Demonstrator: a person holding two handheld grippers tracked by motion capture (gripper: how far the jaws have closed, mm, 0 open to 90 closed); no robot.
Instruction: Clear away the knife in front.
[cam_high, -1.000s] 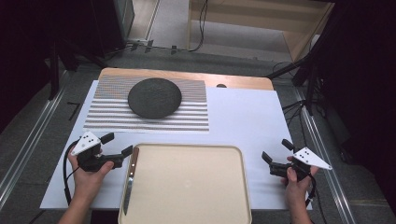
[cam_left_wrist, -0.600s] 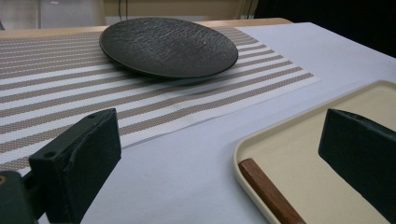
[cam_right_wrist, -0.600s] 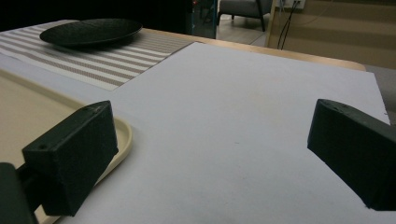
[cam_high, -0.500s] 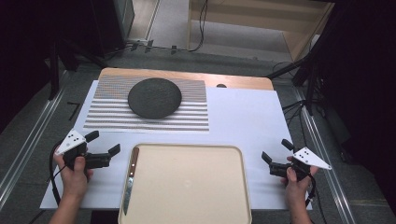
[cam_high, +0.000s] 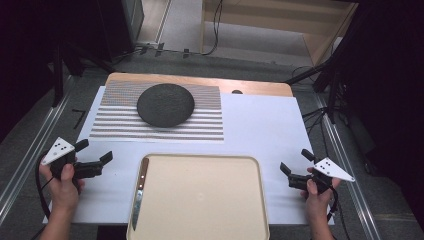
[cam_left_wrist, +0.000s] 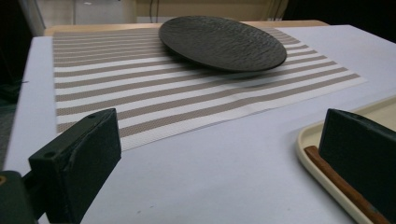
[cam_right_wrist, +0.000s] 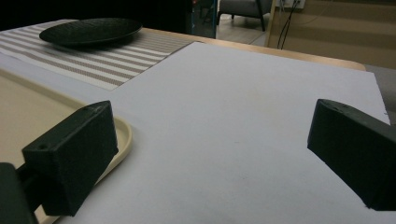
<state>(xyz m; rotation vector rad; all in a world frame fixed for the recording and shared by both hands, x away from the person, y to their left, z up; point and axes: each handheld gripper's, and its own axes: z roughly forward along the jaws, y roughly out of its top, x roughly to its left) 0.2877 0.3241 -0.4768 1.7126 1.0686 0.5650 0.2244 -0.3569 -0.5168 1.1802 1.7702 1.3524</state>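
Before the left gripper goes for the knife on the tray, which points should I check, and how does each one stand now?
1. Left gripper jaws open, nothing between them: ok.
2. Knife lies flat along the left inner edge of the tray, handle toward the far side: ok.
3. Path from the left gripper to the knife free of other things: ok.
4. Room for a jaw between the knife and the tray rim: cannot tell.
5. Right gripper open, beside the right side of the tray, away from the knife: ok.
6. Plate rests on the striped mat, far from the tray: ok.

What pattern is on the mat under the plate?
Brown and white stripes on the mat, clearest in the left gripper view.
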